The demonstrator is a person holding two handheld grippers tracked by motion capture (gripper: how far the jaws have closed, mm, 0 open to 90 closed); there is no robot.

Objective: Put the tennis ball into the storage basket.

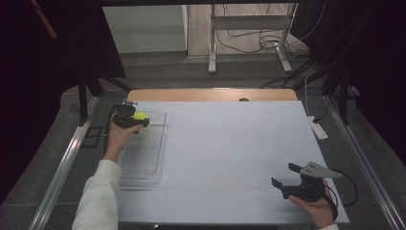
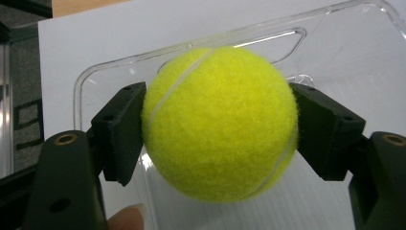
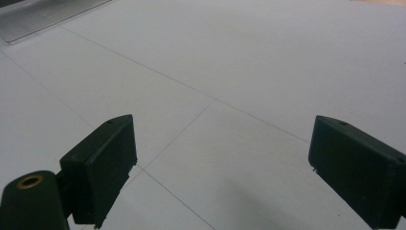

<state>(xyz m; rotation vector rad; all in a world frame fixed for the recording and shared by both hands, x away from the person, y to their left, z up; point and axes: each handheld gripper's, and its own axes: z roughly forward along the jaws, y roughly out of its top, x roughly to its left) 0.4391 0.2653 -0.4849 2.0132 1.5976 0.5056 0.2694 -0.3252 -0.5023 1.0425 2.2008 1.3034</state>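
Fuzzy yellow tennis ball [image 2: 220, 122] held over clear plastic tray [image 1: 143, 158].
Near: right tongs [image 1: 287, 175] spread wide w/ nothing between, idle low over white counter [image 1: 230, 143]. Farther: left tongs [image 2: 220, 129] clamp ball at its widest, above tray's far end, prob. for a secure hold.

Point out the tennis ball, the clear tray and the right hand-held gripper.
tennis ball [image 2: 220, 122]: left gripper view, middle of the felt.
clear tray [image 1: 143, 179]: high view, near rim.
right hand-held gripper [image 1: 286, 175]: high view, midway between its fingertips.
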